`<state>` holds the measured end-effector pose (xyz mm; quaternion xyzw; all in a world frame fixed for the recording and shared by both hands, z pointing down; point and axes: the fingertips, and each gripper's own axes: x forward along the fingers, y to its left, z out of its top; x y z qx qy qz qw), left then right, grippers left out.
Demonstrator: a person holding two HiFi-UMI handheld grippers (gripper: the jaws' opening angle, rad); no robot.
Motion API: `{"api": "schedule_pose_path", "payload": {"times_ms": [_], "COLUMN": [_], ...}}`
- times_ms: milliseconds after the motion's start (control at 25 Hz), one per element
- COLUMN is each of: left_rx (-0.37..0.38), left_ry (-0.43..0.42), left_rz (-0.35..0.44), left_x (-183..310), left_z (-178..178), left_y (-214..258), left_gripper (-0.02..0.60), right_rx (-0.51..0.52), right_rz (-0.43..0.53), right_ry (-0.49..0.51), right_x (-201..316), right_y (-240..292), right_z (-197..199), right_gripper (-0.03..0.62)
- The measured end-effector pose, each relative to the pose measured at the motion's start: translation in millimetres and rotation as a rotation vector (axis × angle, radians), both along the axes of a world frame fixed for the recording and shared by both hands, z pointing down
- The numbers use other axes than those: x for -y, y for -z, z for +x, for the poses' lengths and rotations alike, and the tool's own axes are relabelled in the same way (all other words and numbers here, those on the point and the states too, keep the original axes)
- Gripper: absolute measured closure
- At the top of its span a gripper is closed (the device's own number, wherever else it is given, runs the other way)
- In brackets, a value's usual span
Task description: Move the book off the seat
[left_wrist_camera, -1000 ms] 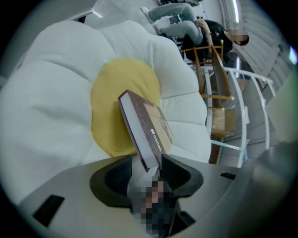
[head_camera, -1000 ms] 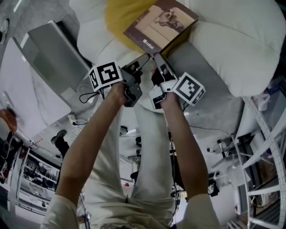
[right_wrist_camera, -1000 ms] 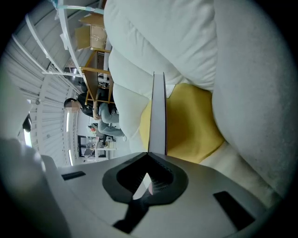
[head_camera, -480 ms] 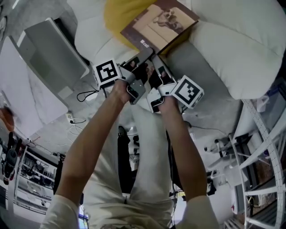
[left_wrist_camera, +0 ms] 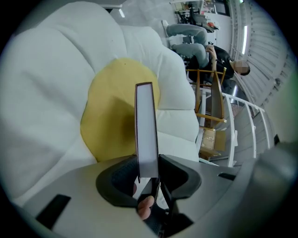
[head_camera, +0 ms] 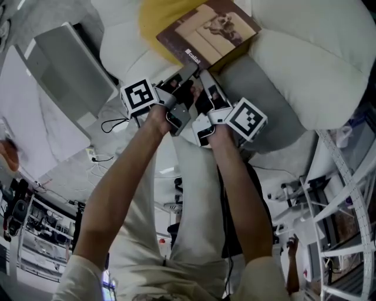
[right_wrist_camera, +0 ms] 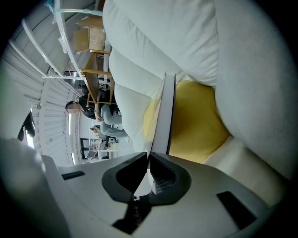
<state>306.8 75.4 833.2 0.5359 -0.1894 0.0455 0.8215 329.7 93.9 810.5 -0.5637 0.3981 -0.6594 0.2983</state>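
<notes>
A brown-covered book [head_camera: 208,32] lies over the yellow centre [head_camera: 154,17] of a white petal-shaped cushion seat [head_camera: 305,59]. Both grippers meet at its near corner. My left gripper [head_camera: 187,76] has the book's thick page edge [left_wrist_camera: 146,130] between its jaws, which are closing with the pads against both sides. Just to the right, my right gripper [head_camera: 205,77] is shut on a thin edge of the book [right_wrist_camera: 163,116], seemingly the cover. The left gripper view shows the left gripper [left_wrist_camera: 148,162] and a fingertip behind it. The right gripper [right_wrist_camera: 148,160] faces the yellow centre [right_wrist_camera: 195,121].
A grey flat panel [head_camera: 76,76] lies left of the seat, with a cable and plug [head_camera: 103,126] on the floor below it. A white wire rack [head_camera: 346,194] stands at the right. A seated person [left_wrist_camera: 219,56] and shelving show far behind the cushion.
Both grippers have moved up to the book's near corner. The left jaws have come in around the page edge. The book has shifted slightly left.
</notes>
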Motion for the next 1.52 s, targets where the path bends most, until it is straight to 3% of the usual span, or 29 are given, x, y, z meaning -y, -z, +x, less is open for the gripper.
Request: {"api": "schedule_pose_path", "payload": {"times_ms": [320,600,800,1040,1280,1520], "left_rx": [0.004,-0.034,-0.070,-0.108,-0.142,-0.161], "left_ry": [-0.019,-0.018,-0.026,-0.025,0.000,0.004], "left_rz": [0.036,0.078,0.103,0.127,0.148,0.201], "left_x": [7.4,18.0,22.1,29.1,37.4,45.4], "left_z": [-5.3,-4.7,-6.5,-18.6,-31.8,-46.9], "left_y": [16.8,36.3,61.0,91.0,121.4,151.5], "left_gripper": [0.436,0.437,0.437,0.437,0.437,0.437], "right_rx": [-0.016,-0.057,-0.063,-0.027,-0.011,-0.087], "right_rz": [-0.063,-0.084,-0.082,-0.024,0.051,-0.003], "right_ry": [0.022,0.043,0.070,0.023,0.030,0.145], "right_x": [0.4,-3.3,-5.9,4.2,24.6,27.3], "right_y": [11.6,24.5,38.7,61.2,92.8,113.4], "right_z": [-5.6,-1.2,-4.0,-4.5,-9.1,-25.3], "right_gripper": [0.566,0.493,0.391,0.335,0.326,0.326]}}
